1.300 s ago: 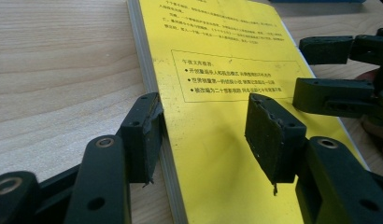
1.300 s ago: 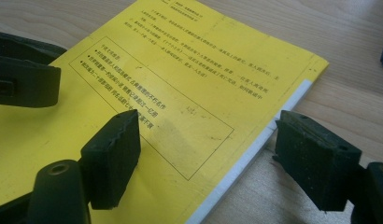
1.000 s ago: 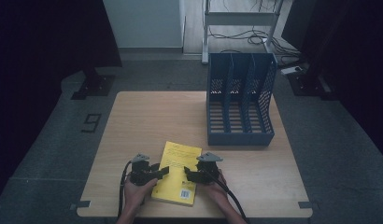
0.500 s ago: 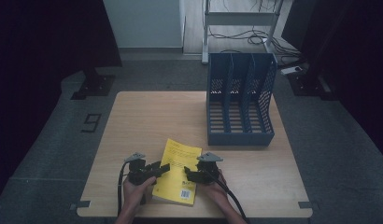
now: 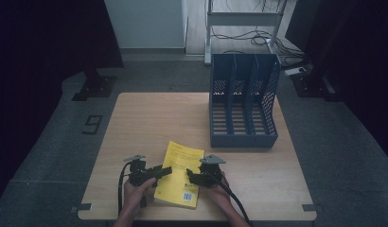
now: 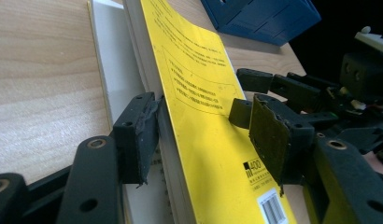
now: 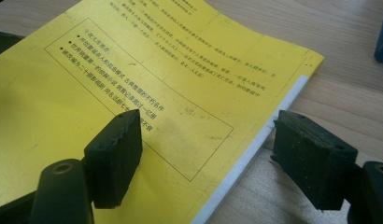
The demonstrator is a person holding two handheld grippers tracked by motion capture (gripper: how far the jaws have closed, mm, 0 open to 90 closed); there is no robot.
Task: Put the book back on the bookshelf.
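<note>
- A wooden table (image 5: 149, 123) is seen from above, with a person's two hands coming in from the bottom edge, each holding a black two-jaw gripper.
- A yellow book (image 5: 179, 174) lies near the front edge of the table, between the two hands, tilted a little off square, with a barcode at its near corner.
- The left gripper (image 5: 160, 171) reaches in from the book's left side. In the left gripper view, its jaws are spread, one set against the white page edge (image 6: 116, 79) under the cover and the other over the yellow cover; the book's edge sits between them, lifted off the table on that side.
- The right gripper (image 5: 192, 178) is at the book's right side. In the right gripper view its jaws are spread wide: one hovers over the printed cover, the other just past the book's edge, above the bare wood. They are not pinching the book.
- A blue file rack (image 5: 243, 101) with upright dividers stands at the far right of the table, well apart from the book.
</note>
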